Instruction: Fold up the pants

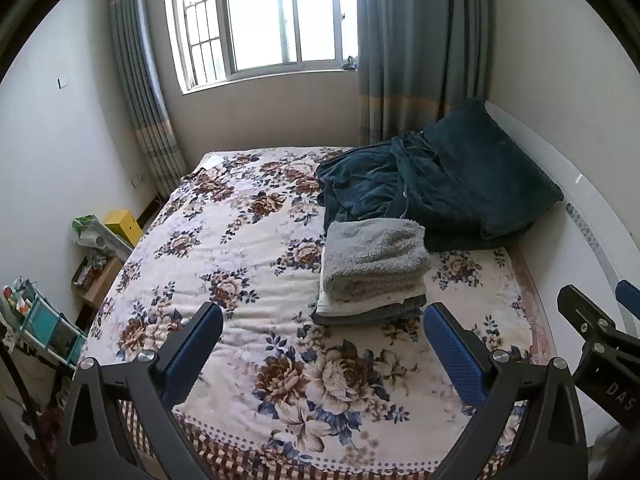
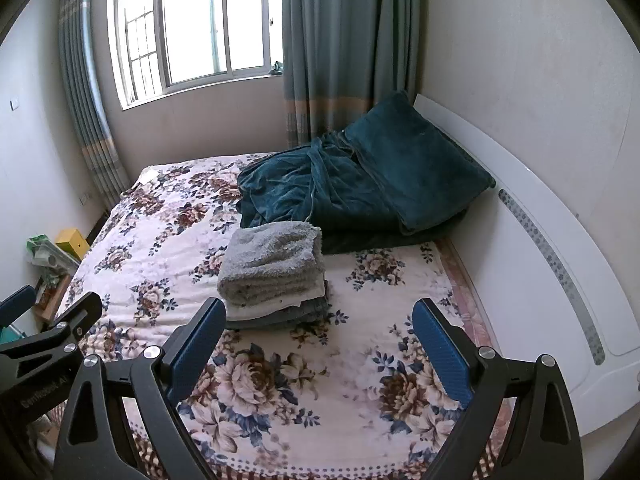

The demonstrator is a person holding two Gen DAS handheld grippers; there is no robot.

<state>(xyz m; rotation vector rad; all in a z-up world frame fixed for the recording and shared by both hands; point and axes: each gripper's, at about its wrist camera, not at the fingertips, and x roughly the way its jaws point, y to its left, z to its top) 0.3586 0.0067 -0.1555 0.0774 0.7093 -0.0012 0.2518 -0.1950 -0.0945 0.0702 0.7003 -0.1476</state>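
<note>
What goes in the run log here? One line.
left gripper open, empty | right gripper open, empty | folded stack on bed

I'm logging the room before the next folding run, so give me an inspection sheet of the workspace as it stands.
Surface: bed with flowered blanket, mostly bare in front.
Job's things: folded stack mid-bed, fluffy grey piece on top, a white and a dark grey piece under it; which are pants cannot be told.
Clutter: dark teal blanket heaped at the headboard end.
Grippers: left gripper and right gripper over the bed's near edge, jaws wide apart, holding nothing.
Cables: a thin pale cord on the teal blanket.
Surroundings: window, curtains, yellow box and shelves beside the bed.
</note>
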